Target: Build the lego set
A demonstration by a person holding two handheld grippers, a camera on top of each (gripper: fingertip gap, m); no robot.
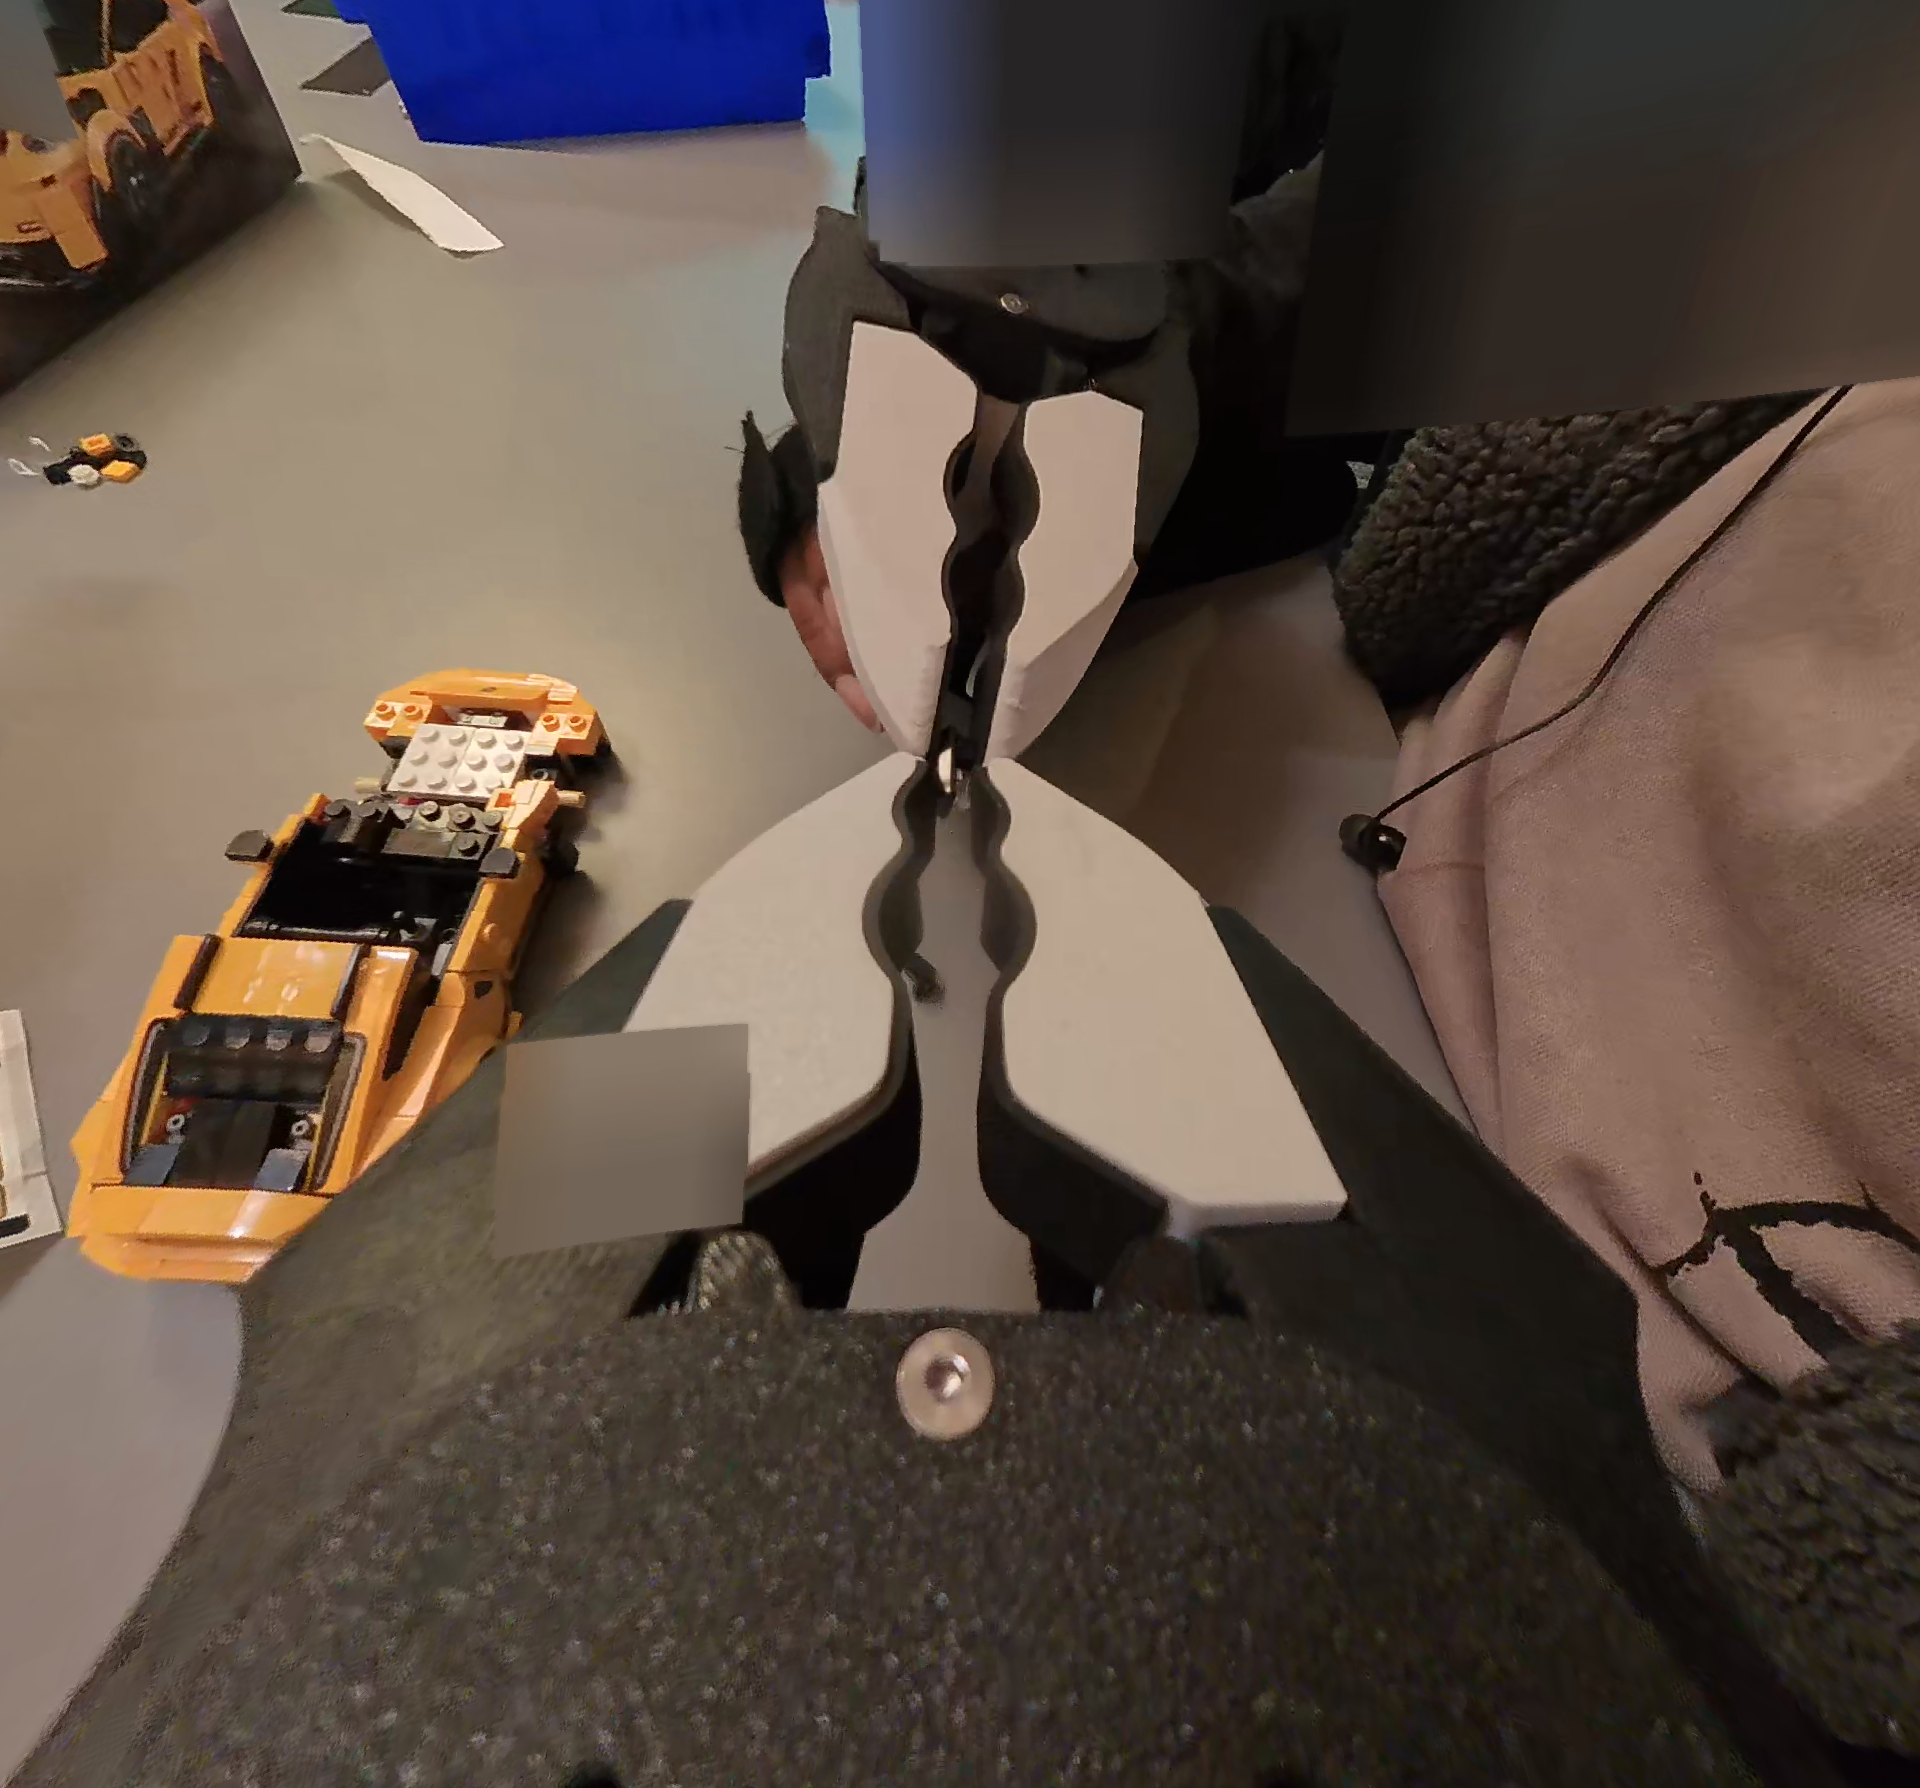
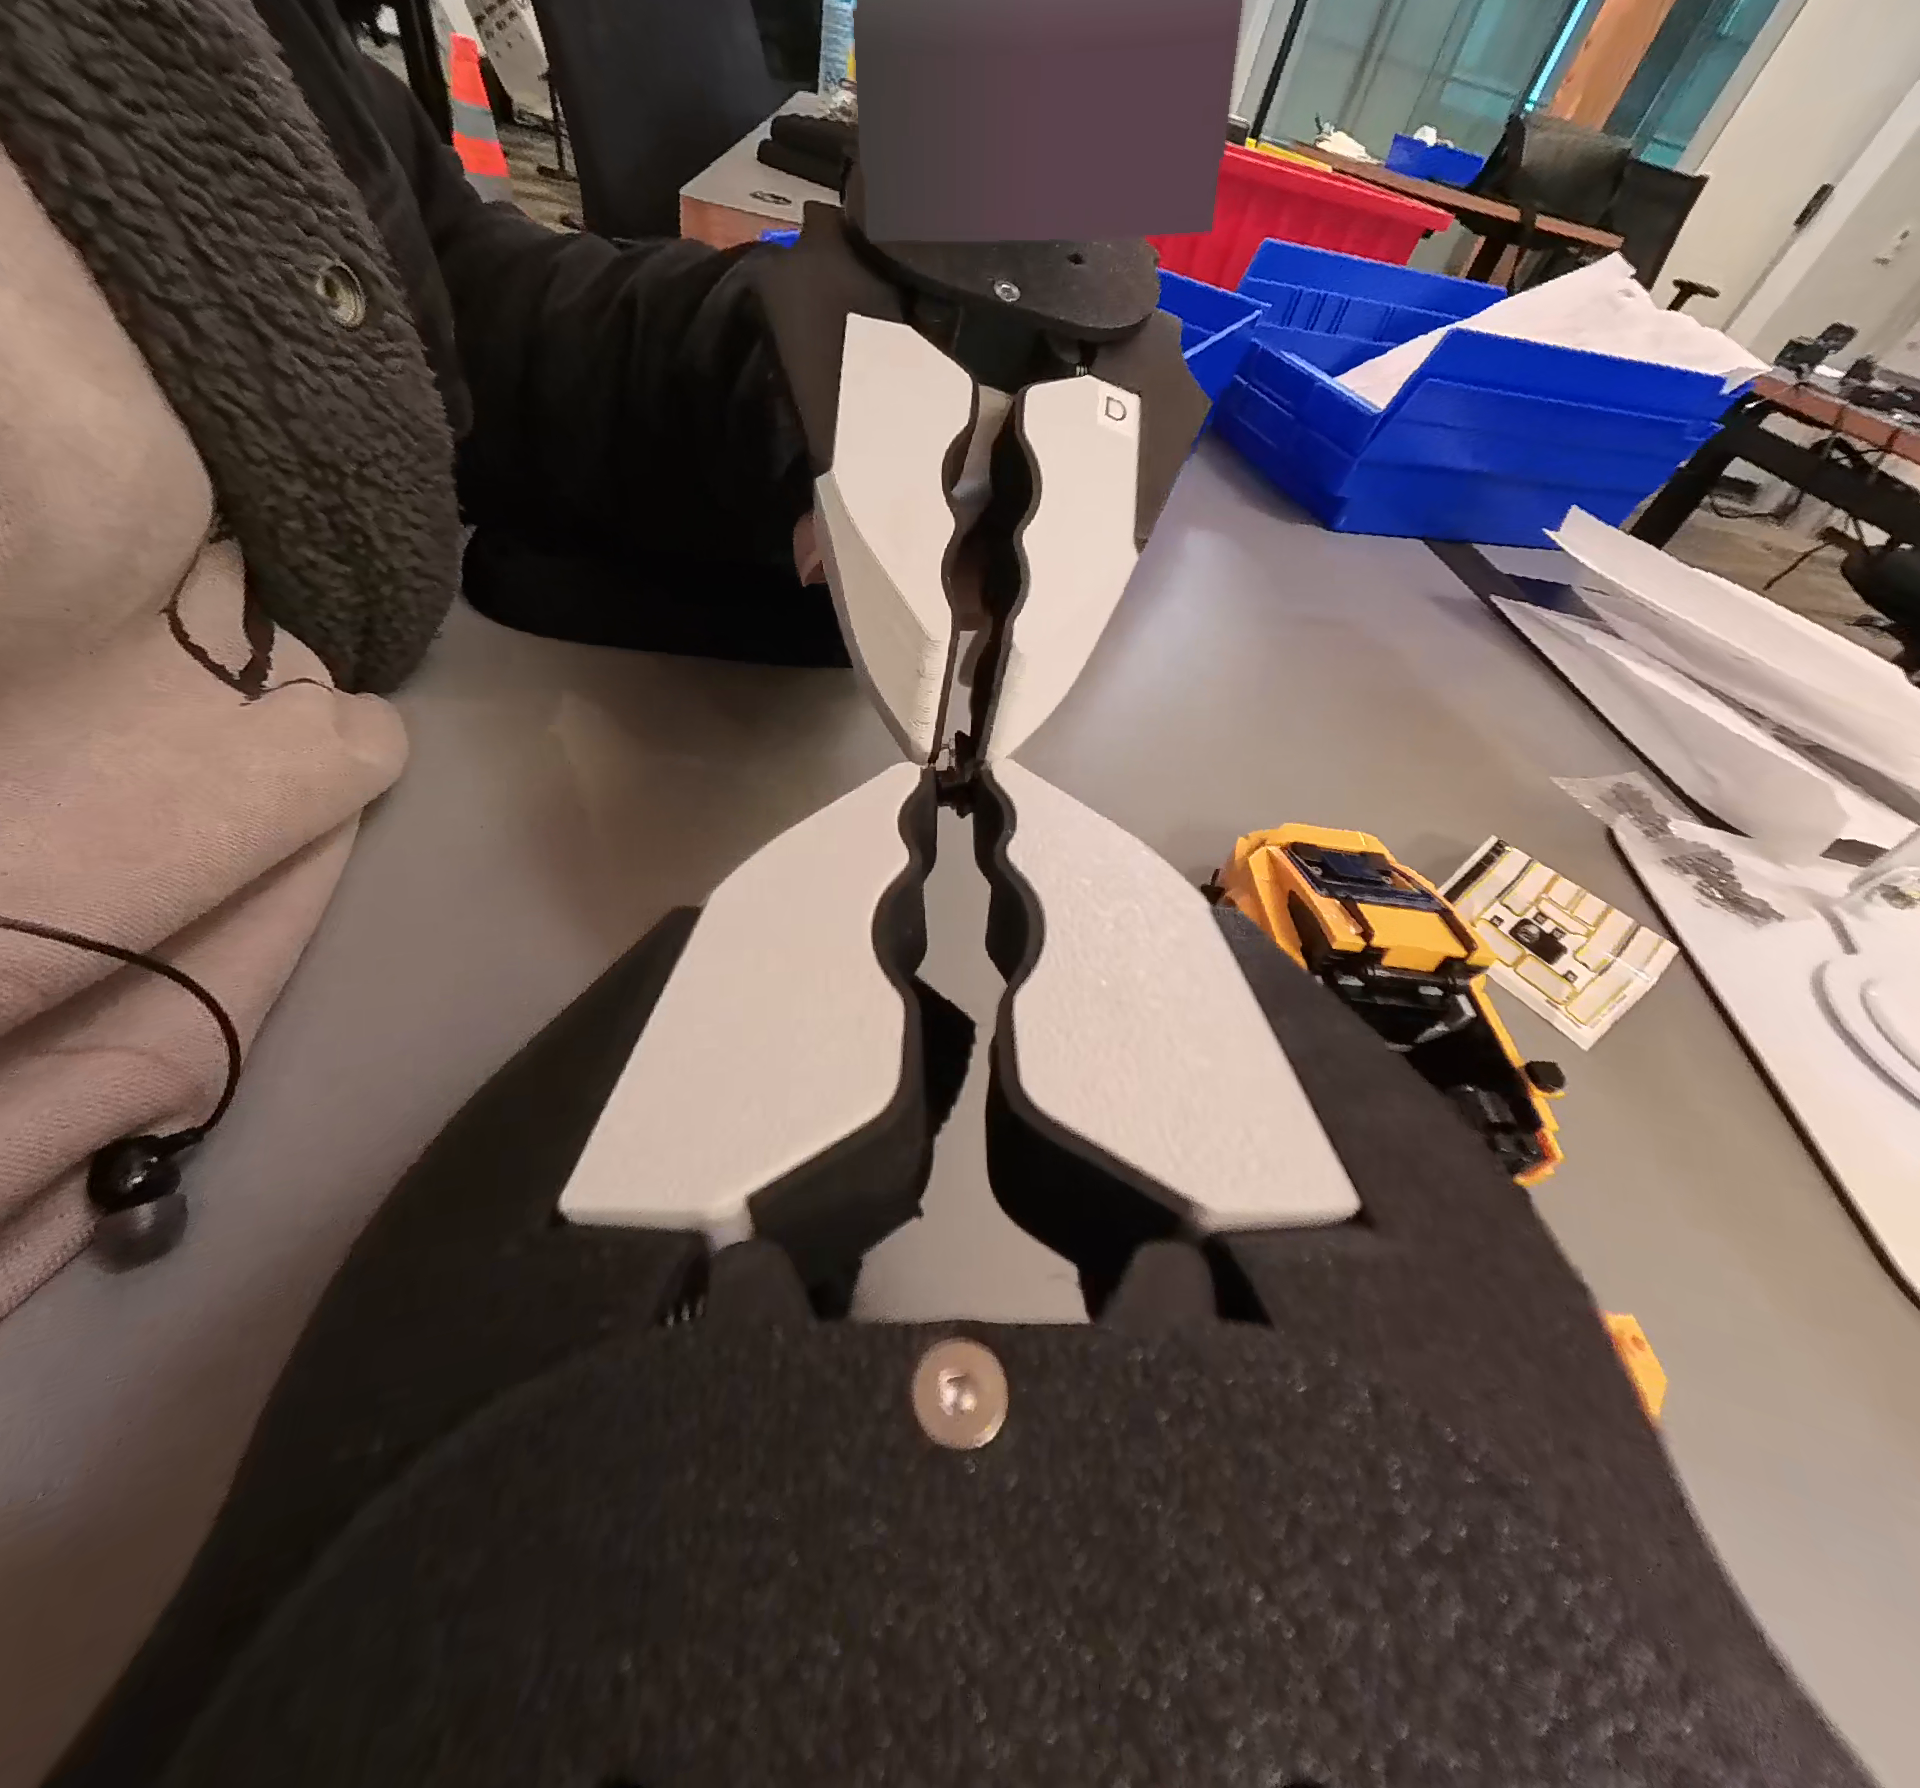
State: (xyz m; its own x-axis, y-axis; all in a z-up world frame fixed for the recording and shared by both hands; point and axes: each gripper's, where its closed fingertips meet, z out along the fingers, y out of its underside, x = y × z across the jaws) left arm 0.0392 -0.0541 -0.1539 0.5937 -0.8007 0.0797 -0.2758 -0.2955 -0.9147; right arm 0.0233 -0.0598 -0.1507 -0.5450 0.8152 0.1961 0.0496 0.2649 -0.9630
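Left wrist view: the left gripper (image 1: 951, 788) and right gripper (image 1: 961, 751) are met tip to tip, each pinched on a small dark piece (image 1: 954, 770). The orange car (image 1: 332, 959) is left on the table (image 1: 540, 512); alignment should be kept steady.

The brick-built toy car (image 1: 312, 990) is orange with black and light-grey studs; the stacked plastic storage bins (image 2: 1455, 419) are blue; the flat tabletop (image 1: 468, 512) is plain grey.

Tiny piece (image 1: 951, 770) pinched between claw tips too small to identify; car (image 2: 1392, 969) partly hidden behind claw.
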